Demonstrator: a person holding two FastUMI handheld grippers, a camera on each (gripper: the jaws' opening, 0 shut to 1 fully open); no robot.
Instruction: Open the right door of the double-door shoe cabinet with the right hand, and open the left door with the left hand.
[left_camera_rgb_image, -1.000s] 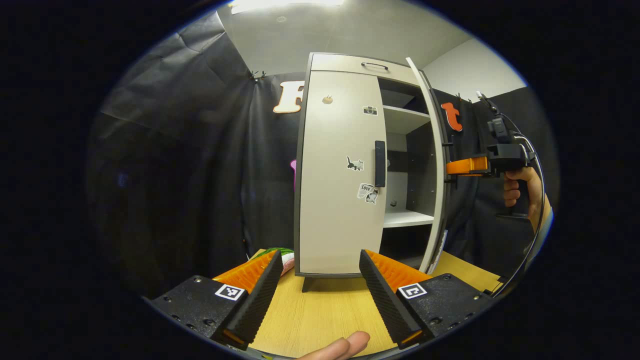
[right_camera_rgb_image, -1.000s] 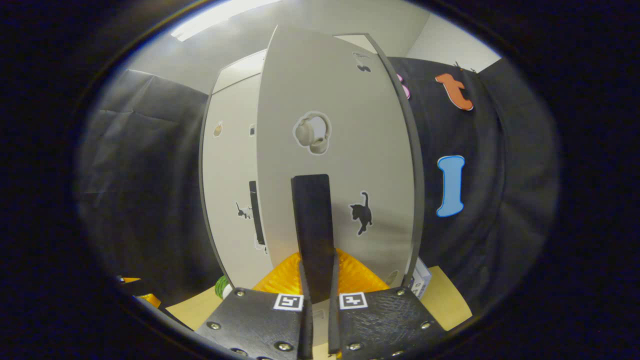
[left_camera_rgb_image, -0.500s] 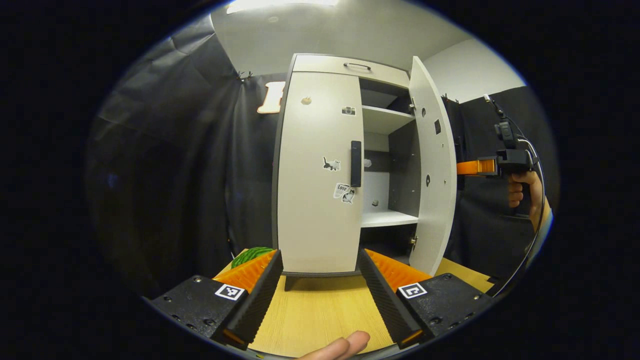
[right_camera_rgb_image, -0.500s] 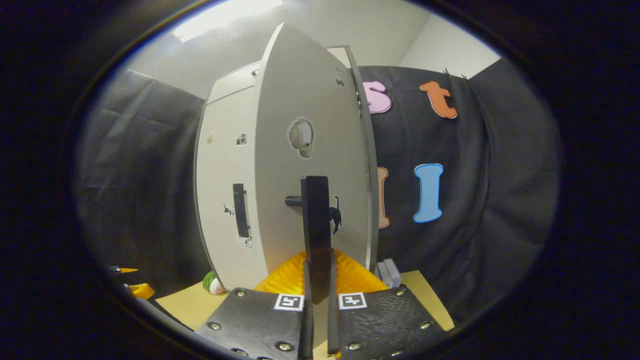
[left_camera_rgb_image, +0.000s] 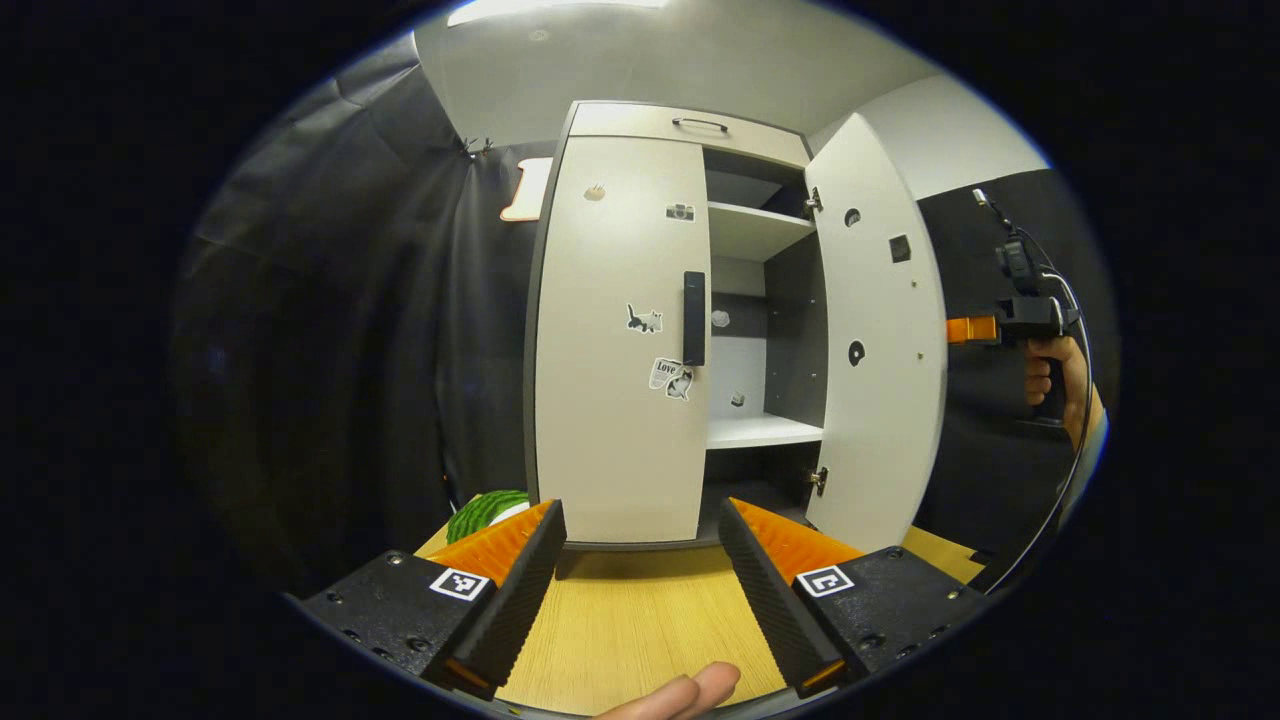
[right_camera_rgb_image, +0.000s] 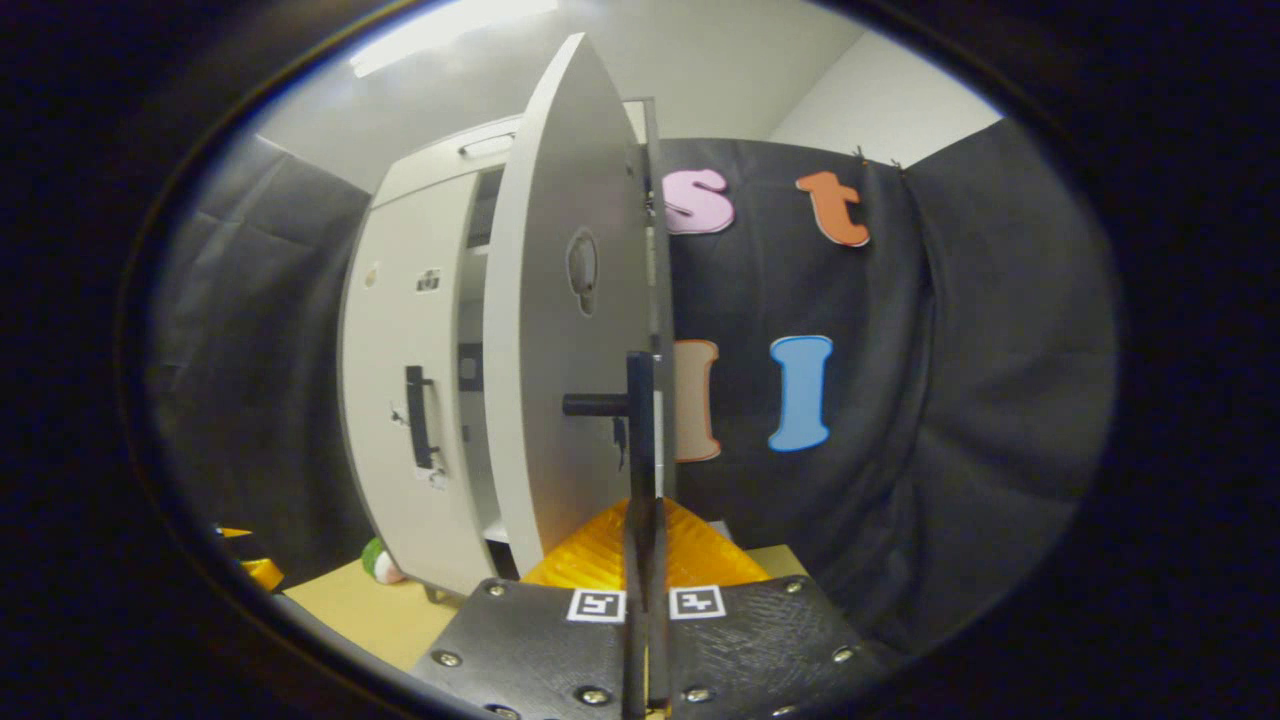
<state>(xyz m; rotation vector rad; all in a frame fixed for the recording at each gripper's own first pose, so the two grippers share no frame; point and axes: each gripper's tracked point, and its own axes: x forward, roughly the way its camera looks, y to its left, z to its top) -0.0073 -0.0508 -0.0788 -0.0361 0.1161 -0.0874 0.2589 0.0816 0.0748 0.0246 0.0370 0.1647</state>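
- While the left gripper (left_camera_rgb_image: 635, 560) hangs with fingers spread at 6 o'clock, the left door (left_camera_rgb_image: 615, 340) stands closed at 12.
- At 3 o'clock, the right door (left_camera_rgb_image: 880, 340) stands swung wide.
- Right gripper (right_camera_rgb_image: 645, 560) is clamped on the right door's handle (right_camera_rgb_image: 640, 440).

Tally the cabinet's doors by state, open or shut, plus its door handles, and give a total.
Open pale cabinet doors: 1
Shut pale cabinet doors: 1
Black bar door handles: 2
Total: 4
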